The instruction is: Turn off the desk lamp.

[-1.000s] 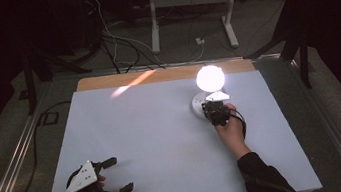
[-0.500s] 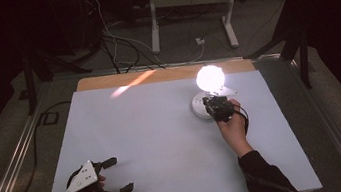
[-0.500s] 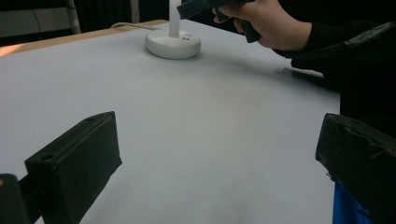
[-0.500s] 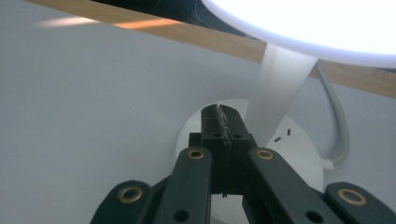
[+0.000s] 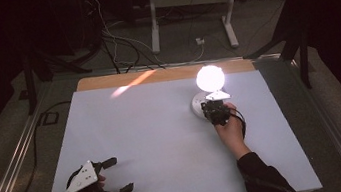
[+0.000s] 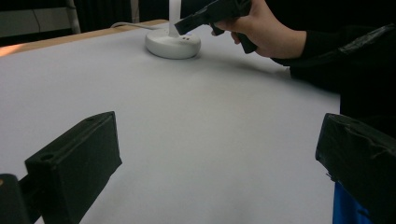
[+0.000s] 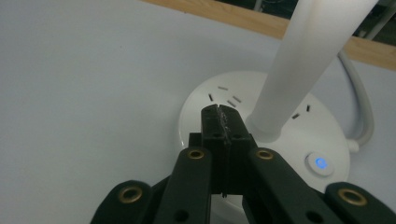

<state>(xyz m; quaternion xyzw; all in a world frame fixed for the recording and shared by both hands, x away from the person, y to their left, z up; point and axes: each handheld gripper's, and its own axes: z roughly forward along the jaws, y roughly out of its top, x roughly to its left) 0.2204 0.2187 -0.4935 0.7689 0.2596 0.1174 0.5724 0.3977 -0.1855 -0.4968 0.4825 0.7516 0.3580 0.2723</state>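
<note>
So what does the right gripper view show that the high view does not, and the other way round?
Right gripper view: the right gripper with its jaws shut together over the lamp base, plus the base's socket slots and a button lit blue.

High view: the glowing lamp head, the left gripper with jaws open near the table's front left corner, and cables on the floor behind the table.

Shared: the lamp's round white base, the right gripper at it, the white table top and its wooden far edge.
</note>
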